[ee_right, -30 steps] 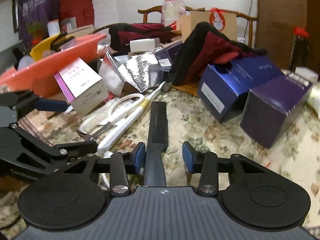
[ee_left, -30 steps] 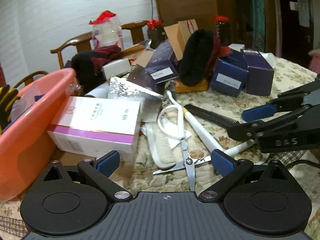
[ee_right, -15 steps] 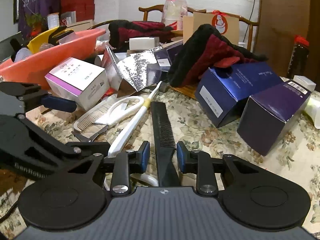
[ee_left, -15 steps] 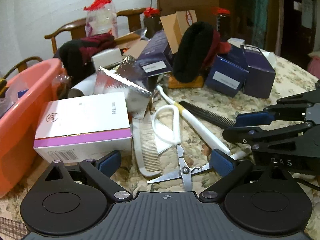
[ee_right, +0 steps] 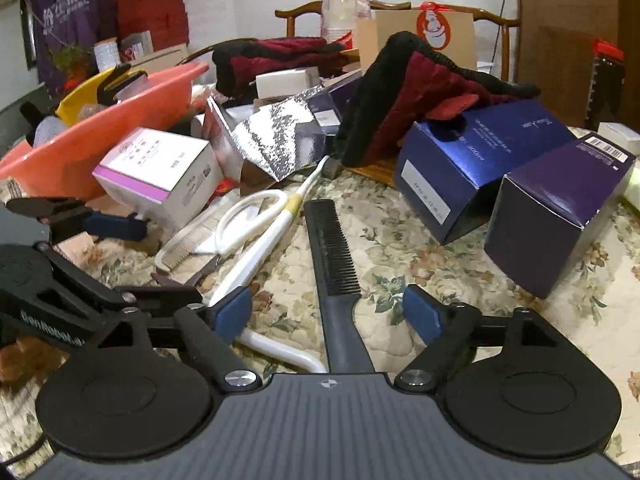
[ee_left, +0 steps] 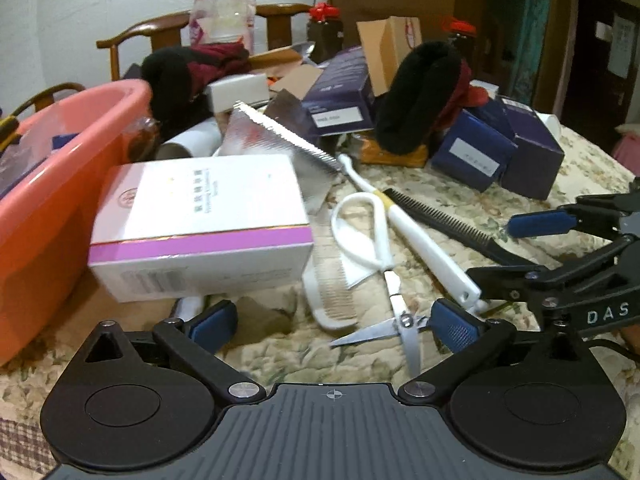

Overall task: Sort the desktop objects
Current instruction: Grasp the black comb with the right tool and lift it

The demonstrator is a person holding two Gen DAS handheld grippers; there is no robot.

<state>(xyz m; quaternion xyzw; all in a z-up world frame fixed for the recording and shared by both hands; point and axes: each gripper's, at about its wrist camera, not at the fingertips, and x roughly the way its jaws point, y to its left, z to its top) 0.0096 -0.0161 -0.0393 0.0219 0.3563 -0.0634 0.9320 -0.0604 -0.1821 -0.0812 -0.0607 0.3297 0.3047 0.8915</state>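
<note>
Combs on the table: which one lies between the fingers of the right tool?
The black comb: its handle runs between the opening, untouching fingers of the right tool. The white comb lies further left, by the scissors.

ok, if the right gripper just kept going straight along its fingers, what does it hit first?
Most likely the black comb: it lies on the tablecloth lengthwise between the opening jaws of the right gripper, untouched by the pads. Beyond it, probably the red and black garment, though depth is unclear.
</note>
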